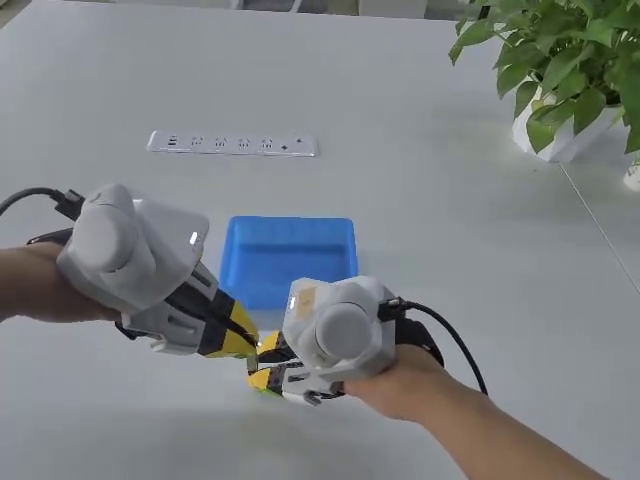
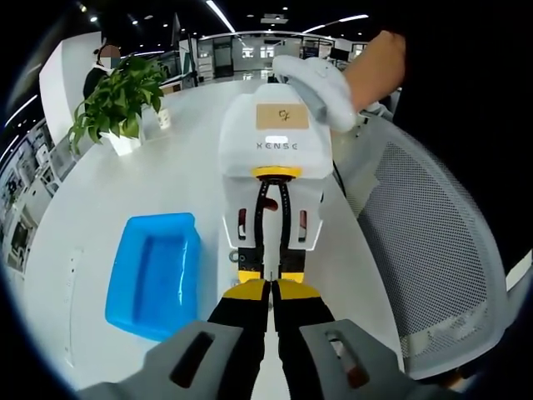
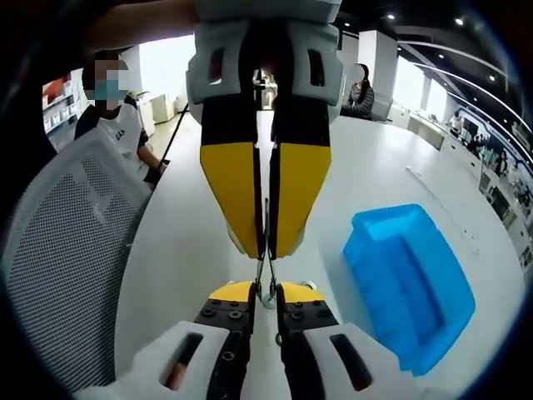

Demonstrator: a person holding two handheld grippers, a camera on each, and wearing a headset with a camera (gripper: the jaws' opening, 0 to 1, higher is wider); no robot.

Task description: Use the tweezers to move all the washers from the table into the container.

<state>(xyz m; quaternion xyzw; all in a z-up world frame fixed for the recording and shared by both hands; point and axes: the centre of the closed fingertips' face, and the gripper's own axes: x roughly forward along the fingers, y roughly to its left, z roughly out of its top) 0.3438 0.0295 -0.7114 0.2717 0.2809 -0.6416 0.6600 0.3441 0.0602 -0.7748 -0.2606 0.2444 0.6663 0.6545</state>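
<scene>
My two grippers meet tip to tip just in front of the blue container [image 1: 288, 255], over the white table [image 1: 420, 210]. The left gripper [image 1: 248, 345] comes in from the left and the right gripper [image 1: 262, 378] from the right. Thin metal tweezers [image 3: 266, 271] run between the left gripper's shut yellow jaws, and their end sits in the right gripper's [image 3: 266, 293] shut tips. In the left gripper view my own jaws [image 2: 271, 287] are closed against the right gripper's tips. The container [image 2: 154, 275] [image 3: 408, 283] looks empty. I see no washers.
A white power strip [image 1: 232, 144] lies beyond the container. A potted plant [image 1: 560, 70] stands at the table's far right. A grey mesh chair [image 2: 425, 250] sits at the table's near edge. People stand in the background of the right gripper view.
</scene>
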